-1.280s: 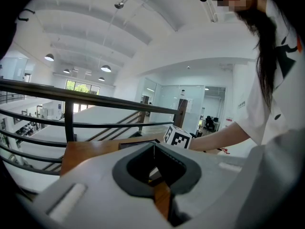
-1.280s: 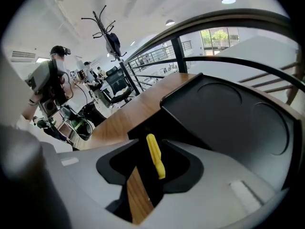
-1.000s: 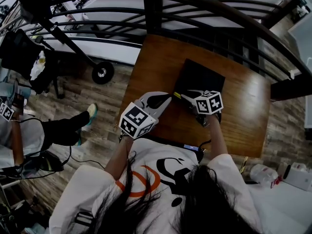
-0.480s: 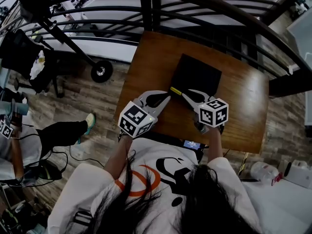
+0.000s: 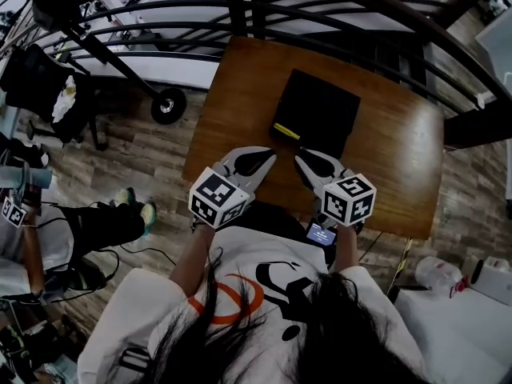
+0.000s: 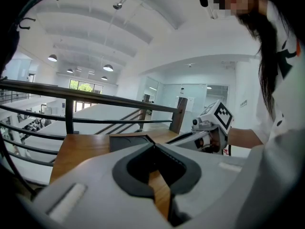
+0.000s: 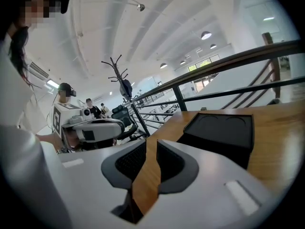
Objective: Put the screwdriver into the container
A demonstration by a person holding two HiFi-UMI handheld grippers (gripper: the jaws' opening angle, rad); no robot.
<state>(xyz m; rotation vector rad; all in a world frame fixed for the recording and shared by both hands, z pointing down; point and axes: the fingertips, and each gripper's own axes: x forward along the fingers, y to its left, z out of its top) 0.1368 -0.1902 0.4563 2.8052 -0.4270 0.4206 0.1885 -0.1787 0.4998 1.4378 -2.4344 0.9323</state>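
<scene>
The screwdriver (image 5: 286, 131), of which a short yellow bar shows, lies along the near left edge of the black container (image 5: 320, 110) on the wooden table (image 5: 392, 166). Both grippers hang side by side over the table's near edge, short of the container. My left gripper (image 5: 270, 155) is shut, its tips meeting, with nothing in it. My right gripper (image 5: 298, 158) is apart from the screwdriver; its jaws have just been closing and stand a narrow gap apart with nothing between them. The right gripper view shows the container (image 7: 221, 130) ahead to the right.
A dark metal railing (image 5: 336, 6) runs behind the table. A phone (image 5: 322, 234) lies at the table's near edge by my right hand. Another person (image 5: 96, 222) sits on the floor at the left, near a wheeled stand (image 5: 168, 102).
Both grippers have drawn back toward me from the container. The right gripper, whose tips were at the yellow screwdriver, is now clear of it; the screwdriver stays at the container's edge.
</scene>
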